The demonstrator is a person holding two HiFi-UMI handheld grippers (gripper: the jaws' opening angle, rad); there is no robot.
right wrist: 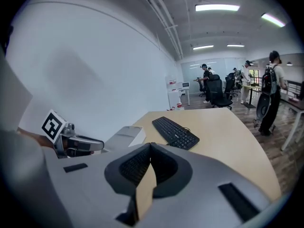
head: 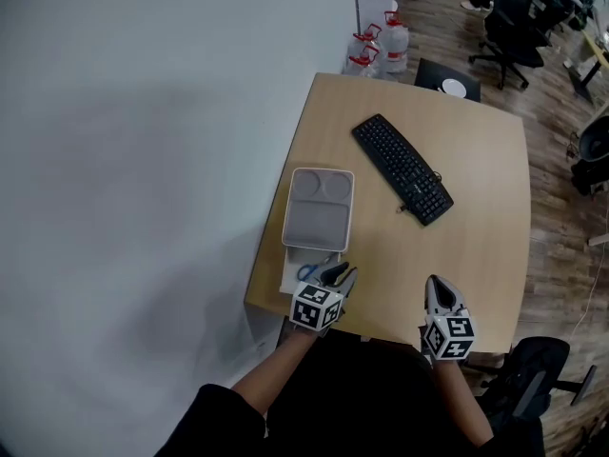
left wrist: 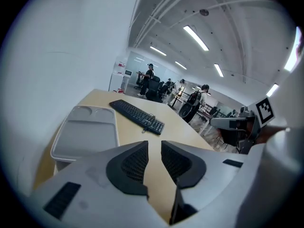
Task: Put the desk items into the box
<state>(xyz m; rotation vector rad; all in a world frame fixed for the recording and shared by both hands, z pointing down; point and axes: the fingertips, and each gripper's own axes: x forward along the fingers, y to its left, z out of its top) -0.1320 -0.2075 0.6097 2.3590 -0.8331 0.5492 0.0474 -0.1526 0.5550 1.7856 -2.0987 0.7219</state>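
A grey lidded box [head: 319, 208] lies at the desk's left side, also visible in the left gripper view [left wrist: 88, 129] and the right gripper view [right wrist: 126, 134]. Blue-handled scissors [head: 310, 271] lie just in front of it. A black keyboard [head: 402, 168] lies slantwise at mid-desk. My left gripper [head: 338, 276] hovers over the near edge beside the scissors, its jaws [left wrist: 154, 144] parted with nothing between them. My right gripper [head: 436, 288] hangs over the near edge further right, its tips [right wrist: 150, 145] touching and holding nothing.
A white wall runs along the desk's left side. Water bottles [head: 381, 46] stand on the floor beyond the far corner. Office chairs [head: 514, 17] stand at the back right and a black chair [head: 533, 374] at the near right. People stand far off in the room.
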